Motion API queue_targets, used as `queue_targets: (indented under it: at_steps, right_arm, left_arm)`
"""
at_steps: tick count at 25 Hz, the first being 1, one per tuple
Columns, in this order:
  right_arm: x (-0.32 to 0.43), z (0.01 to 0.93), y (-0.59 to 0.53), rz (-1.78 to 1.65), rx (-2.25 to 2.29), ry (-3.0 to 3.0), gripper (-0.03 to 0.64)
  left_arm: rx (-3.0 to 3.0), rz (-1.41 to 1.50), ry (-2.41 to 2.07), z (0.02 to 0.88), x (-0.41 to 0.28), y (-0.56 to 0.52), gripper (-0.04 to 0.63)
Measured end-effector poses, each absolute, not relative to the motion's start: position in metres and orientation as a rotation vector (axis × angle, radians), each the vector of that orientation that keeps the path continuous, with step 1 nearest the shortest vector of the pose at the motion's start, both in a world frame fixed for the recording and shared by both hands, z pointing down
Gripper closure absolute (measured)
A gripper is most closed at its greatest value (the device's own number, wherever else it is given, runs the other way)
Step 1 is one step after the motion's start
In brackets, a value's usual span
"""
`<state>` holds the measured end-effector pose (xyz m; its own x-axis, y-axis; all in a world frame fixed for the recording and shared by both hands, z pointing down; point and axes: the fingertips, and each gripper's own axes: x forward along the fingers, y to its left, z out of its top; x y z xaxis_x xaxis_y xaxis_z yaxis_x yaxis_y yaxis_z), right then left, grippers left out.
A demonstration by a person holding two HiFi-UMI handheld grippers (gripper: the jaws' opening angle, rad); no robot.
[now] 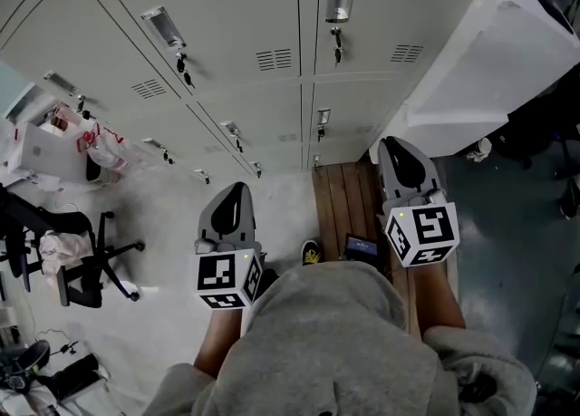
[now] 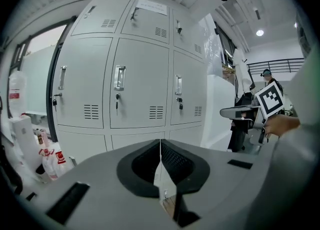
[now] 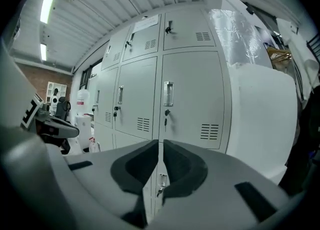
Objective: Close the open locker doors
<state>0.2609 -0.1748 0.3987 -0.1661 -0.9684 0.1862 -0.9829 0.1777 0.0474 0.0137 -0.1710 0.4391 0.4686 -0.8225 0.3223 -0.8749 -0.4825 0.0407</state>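
The left gripper (image 2: 160, 142) and right gripper (image 3: 159, 143) keep their ribbed dark jaws pressed together, empty, facing smooth pale metal lockers (image 2: 142, 53).

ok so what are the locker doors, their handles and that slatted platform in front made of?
Locker doors: likely painted sheet metal, matte light grey; punched vent louvres and thin panel seams suggest it.
Handles: bright metal, probably chromed or polished steel; they glint.
Slatted platform: looks like wood, brown planks with visible seams, dull finish.

Pale grey locker doors (image 1: 245, 6), all shut
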Motion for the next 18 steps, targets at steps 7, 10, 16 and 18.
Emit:
queue_targets:
  at_steps: [7,10,16,18]
  right_arm:
    - [0.26,0.398,-0.181,0.147,1.921,-2.298,0.568]
    - [0.255,0.4,-0.182,0.157,1.907,-2.315,0.568]
    - [0.244,0.405,-0.184,0.162,1.869,-2.323,0.568]
    - [0.24,0.407,-0.185,0.168,1.856,-2.326,0.568]
  left_arm:
    - [2.502,0.397,-1.506,0.438,0.004,-0.169,0.581]
    - [2.496,0.4,-1.518,0.437,-0.001,-0.167,0.581]
    - [2.479,0.413,-1.546,0.439,-0.014,-0.165,0.581]
    - [2.468,0.415,-1.553,0.44,-0.019,-0.164,0.581]
